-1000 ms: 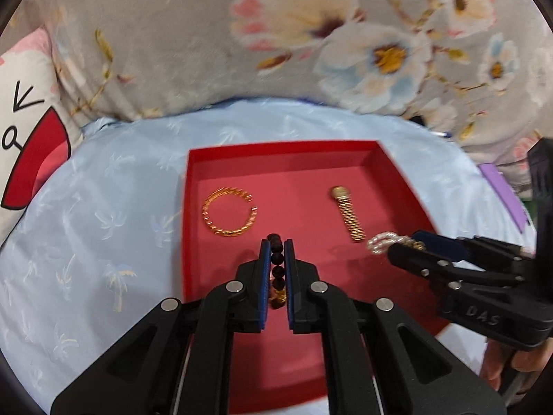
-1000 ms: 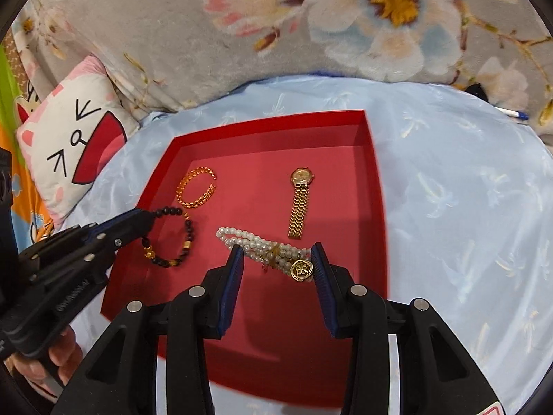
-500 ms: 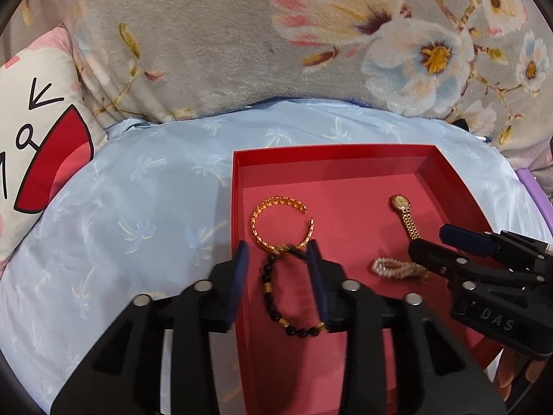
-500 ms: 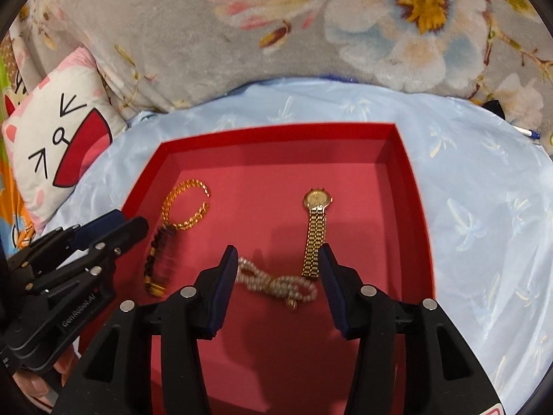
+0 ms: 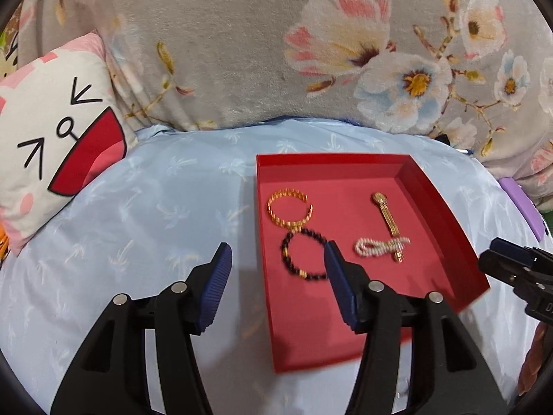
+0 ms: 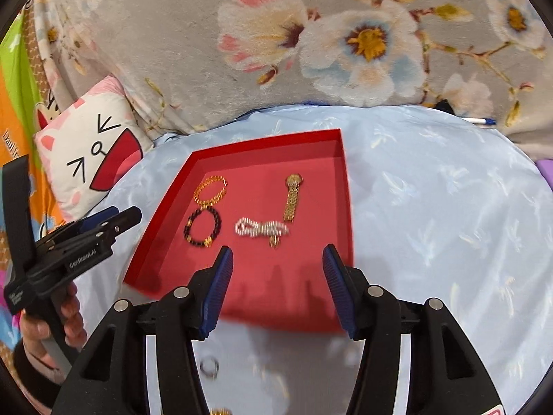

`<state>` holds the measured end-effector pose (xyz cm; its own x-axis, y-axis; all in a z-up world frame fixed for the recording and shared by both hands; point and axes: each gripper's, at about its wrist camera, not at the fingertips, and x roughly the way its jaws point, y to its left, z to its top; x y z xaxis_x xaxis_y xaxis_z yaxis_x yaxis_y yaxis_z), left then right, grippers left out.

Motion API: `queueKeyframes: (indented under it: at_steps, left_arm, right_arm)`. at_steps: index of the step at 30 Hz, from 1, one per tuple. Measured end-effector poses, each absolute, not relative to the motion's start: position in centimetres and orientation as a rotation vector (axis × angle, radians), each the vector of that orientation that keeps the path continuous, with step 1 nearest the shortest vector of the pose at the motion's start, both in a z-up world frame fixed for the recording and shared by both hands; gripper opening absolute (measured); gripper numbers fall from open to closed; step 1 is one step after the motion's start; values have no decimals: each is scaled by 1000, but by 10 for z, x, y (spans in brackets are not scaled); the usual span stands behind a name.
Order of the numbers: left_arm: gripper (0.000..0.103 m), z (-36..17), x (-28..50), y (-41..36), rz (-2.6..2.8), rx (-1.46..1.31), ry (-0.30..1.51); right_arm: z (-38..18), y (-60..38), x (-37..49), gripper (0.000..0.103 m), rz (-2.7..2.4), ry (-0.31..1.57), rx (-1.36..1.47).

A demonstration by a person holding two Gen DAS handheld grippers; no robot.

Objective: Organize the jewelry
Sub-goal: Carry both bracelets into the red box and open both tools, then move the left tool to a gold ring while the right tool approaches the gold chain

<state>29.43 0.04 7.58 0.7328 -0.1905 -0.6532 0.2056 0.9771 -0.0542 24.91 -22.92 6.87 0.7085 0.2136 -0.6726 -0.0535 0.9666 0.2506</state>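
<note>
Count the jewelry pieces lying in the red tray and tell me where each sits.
4. In the red tray: gold bracelet far left, black bead bracelet just nearer, touching it; gold watch far right, pearl bracelet at its strap end. None seems hidden.

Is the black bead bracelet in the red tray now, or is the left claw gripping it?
In the tray. The black bead bracelet lies flat on the red tray floor; the left claw is open, empty.
</note>
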Motion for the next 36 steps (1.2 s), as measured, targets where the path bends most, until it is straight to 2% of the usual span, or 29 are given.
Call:
queueKeyframes:
  at_steps: [14, 23, 36]
  left_arm:
    - [54, 43, 182, -2, -264, 54, 751]
    - [54, 9, 130, -11, -370, 85, 827]
    - [54, -4, 119, -48, -407, 164, 852]
  right_arm:
    - [32, -206, 128, 55, 180, 793, 132]
    - [16, -208, 109, 55, 178, 812, 139]
    - [18, -211, 109, 55, 167, 803, 148]
